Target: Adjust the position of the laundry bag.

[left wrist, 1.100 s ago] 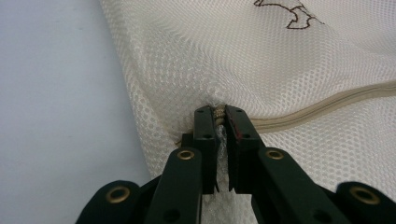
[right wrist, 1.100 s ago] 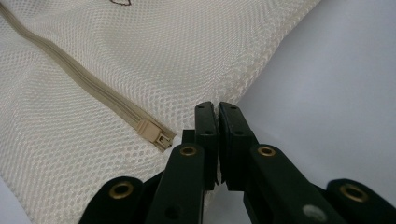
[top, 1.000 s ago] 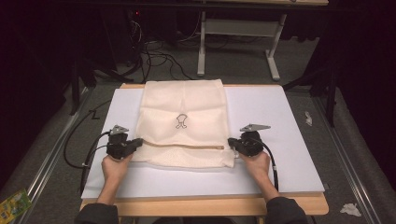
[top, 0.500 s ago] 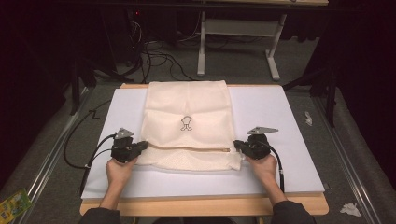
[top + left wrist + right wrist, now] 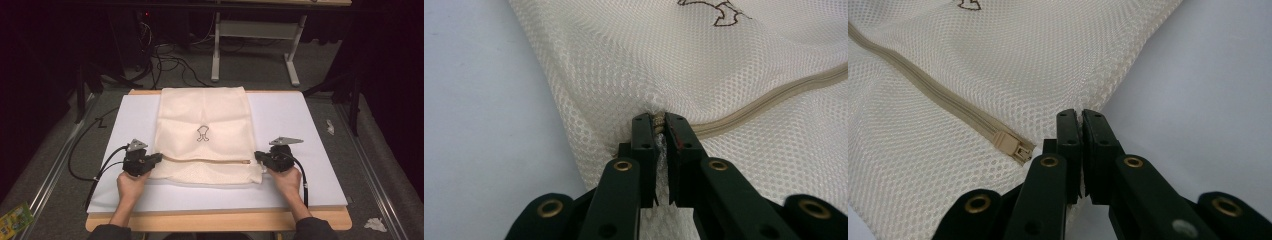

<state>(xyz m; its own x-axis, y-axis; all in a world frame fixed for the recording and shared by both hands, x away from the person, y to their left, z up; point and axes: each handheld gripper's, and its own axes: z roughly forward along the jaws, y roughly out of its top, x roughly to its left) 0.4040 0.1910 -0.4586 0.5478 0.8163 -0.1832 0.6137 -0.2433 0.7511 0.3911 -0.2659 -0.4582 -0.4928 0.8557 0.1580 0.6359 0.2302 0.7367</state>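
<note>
While both hands rest on the near part of a white rectangular table board (image 5: 305, 125), a cream mesh zip bag (image 5: 205, 112) lies flat at its centre, stretching from the far edge towards the person. L gripper (image 5: 156, 159) is clamped on the bag's left edge, w/ a fold of mesh and the end of the beige zip (image 5: 769, 102) pinched between its nearly closed jaws, as the left gripper view shows. R gripper (image 5: 260, 156) is pressed together on the bag's right edge; in the right gripper view its jaws meet over the mesh hem, just beside the beige plastic zip slider (image 5: 1010, 144). Zip runs left to right across the bag's near part, between the two grippers. Small dark outline emblem (image 5: 202, 133) sits mid-bag, on the far side of the zip. Black cables (image 5: 165, 57) trail on the grey floor beyond the table's far edge.
</note>
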